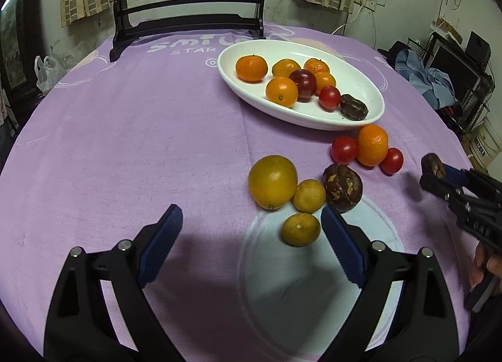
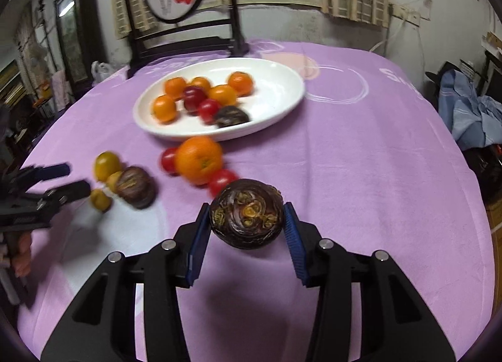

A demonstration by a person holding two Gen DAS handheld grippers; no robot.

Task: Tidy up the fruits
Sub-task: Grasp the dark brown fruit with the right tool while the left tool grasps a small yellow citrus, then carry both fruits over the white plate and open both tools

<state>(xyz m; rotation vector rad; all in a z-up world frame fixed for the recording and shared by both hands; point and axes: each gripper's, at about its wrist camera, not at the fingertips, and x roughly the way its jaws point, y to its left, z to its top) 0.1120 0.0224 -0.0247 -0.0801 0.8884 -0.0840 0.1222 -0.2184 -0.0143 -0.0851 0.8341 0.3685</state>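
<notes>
A white oval plate [image 1: 360, 79] [image 2: 276, 85] holds several oranges, red fruits and one dark brown fruit [image 1: 354, 106]. Loose on the purple cloth lie a big yellow orange [image 1: 272, 181], two small yellow-green citrus [image 1: 300, 229], a dark brown fruit [image 1: 342, 187], an orange [image 1: 372, 144] and two red tomatoes [image 1: 344, 149]. My left gripper [image 1: 252, 227] is open and empty, just short of the yellow fruits. My right gripper [image 2: 247, 216] is shut on another dark brown fruit [image 2: 246, 217], held above the cloth; it shows at the right edge of the left wrist view [image 1: 432, 166].
A dark wooden stand with a round painted panel [image 1: 188, 1] stands at the table's far edge behind the plate. A white plastic bag [image 1: 47, 70] hangs beyond the left edge. Blue clothing [image 2: 467, 110] and shelves are off the table to the right.
</notes>
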